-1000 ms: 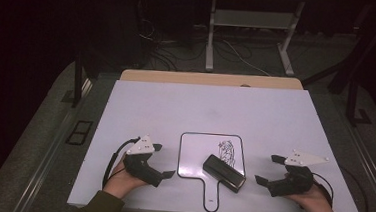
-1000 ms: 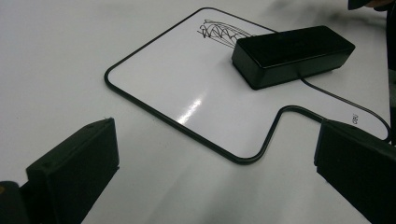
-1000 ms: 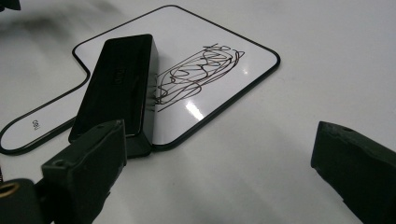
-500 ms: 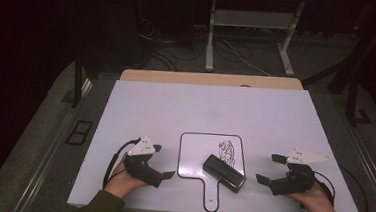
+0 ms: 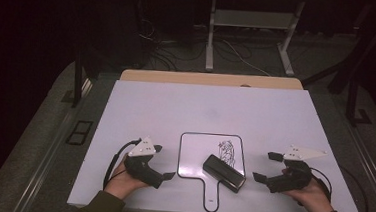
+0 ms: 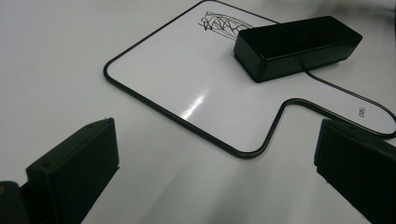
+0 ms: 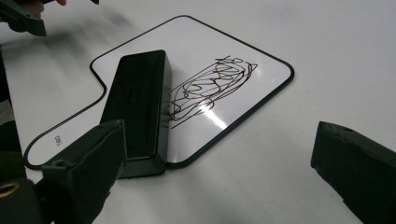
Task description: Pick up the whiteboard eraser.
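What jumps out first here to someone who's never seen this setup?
The small paddle-shaped whiteboard lying near the front middle of the white table, with a black scribble at its far right corner. A black eraser block lies on the board just beside the scribble. Flanking the board, the left claw and right claw both sit open, holding nothing.

A white table [image 5: 205, 112] stands on grey floor [image 5: 38, 140] — behind it, dim room, cables [image 5: 240, 52], a metal stand [image 5: 252, 20].
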Demonstrator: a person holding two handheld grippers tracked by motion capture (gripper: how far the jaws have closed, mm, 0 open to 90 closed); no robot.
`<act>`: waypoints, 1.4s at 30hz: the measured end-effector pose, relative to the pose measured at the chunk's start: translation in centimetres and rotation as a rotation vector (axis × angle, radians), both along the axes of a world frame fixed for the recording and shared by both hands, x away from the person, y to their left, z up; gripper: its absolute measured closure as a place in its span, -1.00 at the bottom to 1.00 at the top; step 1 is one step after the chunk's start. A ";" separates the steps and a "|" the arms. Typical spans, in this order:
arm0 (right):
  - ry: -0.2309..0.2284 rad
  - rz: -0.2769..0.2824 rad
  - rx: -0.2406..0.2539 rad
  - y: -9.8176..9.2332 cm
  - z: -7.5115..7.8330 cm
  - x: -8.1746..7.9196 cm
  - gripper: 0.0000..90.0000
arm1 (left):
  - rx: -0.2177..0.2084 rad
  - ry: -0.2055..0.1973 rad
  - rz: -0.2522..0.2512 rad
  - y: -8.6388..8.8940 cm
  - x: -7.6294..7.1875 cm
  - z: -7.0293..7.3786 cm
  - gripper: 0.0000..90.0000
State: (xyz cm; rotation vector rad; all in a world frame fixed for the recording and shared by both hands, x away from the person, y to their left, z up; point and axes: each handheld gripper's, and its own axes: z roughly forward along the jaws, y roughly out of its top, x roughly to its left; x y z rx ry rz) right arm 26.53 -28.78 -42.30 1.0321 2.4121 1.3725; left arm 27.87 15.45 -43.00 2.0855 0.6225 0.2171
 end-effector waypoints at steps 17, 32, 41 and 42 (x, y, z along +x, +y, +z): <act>0.016 0.038 -0.055 1.9 0.8 0.9 -0.95 | -0.002 0.005 0.008 0.0 0.0 0.1 -1.00; 0.021 0.080 -0.045 3.7 1.2 1.8 -0.95 | -0.006 0.013 0.004 -0.2 -0.1 0.0 -1.00; 0.024 0.103 -0.055 4.9 1.5 2.2 -0.95 | -0.016 0.014 0.008 -0.3 -0.1 0.1 -1.00; 0.028 0.102 -0.055 5.0 1.6 2.2 -0.95 | -0.018 0.015 0.010 -0.3 -0.2 0.1 -1.00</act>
